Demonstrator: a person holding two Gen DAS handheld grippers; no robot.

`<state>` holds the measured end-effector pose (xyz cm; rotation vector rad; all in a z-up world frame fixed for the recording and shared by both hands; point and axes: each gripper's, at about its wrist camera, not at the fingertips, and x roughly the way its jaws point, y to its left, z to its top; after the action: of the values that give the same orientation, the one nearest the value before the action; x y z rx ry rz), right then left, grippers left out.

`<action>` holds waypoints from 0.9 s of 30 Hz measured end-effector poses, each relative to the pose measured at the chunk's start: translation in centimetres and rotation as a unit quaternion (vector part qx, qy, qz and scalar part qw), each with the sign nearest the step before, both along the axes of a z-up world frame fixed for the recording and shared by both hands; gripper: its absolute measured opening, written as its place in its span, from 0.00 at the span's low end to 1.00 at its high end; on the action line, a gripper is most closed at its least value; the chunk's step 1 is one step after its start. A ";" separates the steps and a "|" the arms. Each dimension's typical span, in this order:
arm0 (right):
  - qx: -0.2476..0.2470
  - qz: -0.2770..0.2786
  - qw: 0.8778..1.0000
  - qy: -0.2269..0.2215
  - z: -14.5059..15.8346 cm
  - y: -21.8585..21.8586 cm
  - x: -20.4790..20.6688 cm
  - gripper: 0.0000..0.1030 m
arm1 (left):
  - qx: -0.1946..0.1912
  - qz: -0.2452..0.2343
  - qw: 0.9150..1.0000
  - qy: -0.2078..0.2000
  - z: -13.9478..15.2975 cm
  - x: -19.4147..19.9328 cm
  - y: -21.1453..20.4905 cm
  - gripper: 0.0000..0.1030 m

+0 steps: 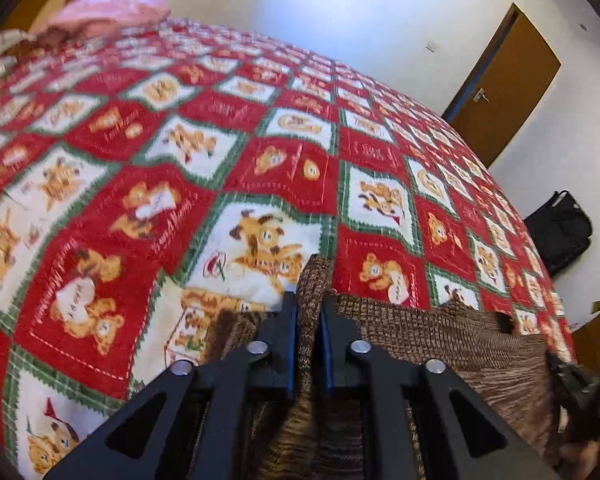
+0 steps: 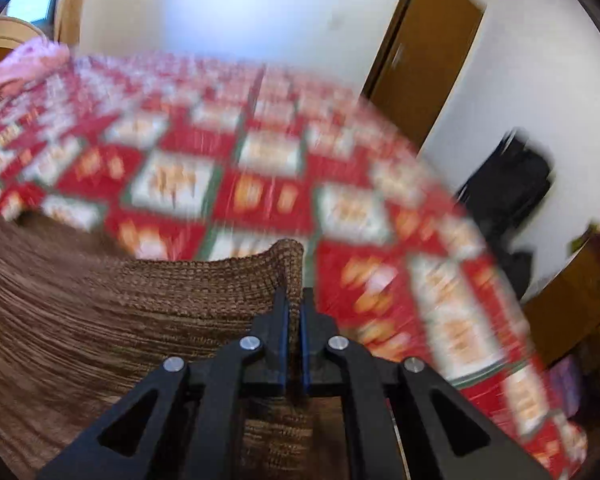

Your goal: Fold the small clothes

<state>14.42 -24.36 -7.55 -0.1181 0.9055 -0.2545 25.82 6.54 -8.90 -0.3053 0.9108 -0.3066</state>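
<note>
On the bed's red teddy-bear quilt (image 1: 236, 184), your left tongs (image 1: 309, 312) pinch a corner of the brown knit garment (image 1: 440, 336). Your right tongs (image 2: 294, 308) (nearly closed) clamp another corner, apparently lifted, though that view is blurred.

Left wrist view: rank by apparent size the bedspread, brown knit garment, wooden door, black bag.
1. Teddy-bear bedspread
2. Brown knit garment, nearest the camera, so enlarged
3. Wooden door
4. Black bag
Door and bag are far off, so their true sizes are unsure.
</note>
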 end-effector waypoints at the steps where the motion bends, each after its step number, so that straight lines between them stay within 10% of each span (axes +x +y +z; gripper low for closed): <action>1: 0.031 -0.005 0.999 -0.018 0.5 -1.1 -0.8 0.09 | -0.010 -0.005 1.000 0.006 0.1 0.0 0.4 0.19; 4: 0.098 -0.050 0.991 -0.073 3.9 -4.5 -4.0 0.51 | -0.051 -0.013 0.998 0.047 0.7 -0.1 2.2 0.22; 7: 0.112 -0.050 0.986 -0.113 7.1 -6.3 -9.0 0.55 | -0.088 -0.011 0.994 0.064 2.1 -0.8 4.7 0.24; 13: 0.120 0.040 0.990 -0.063 6.8 -3.0 -16.1 0.51 | 0.005 0.002 1.000 -0.021 5.9 -7.0 6.4 0.24; 20: 0.085 0.039 0.995 0.045 0.5 0.0 -17.9 0.28 | 0.071 -0.071 0.994 -0.032 4.6 -14.7 2.1 0.24; 27: 0.039 0.038 0.997 0.047 0.2 0.8 -18.9 0.06 | 0.161 -0.068 0.985 -0.011 1.4 -17.5 0.0 0.24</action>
<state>-4.52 -23.56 -7.35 -0.0921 1.0011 -0.1438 8.31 6.51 -7.47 0.0580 0.9456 -0.2827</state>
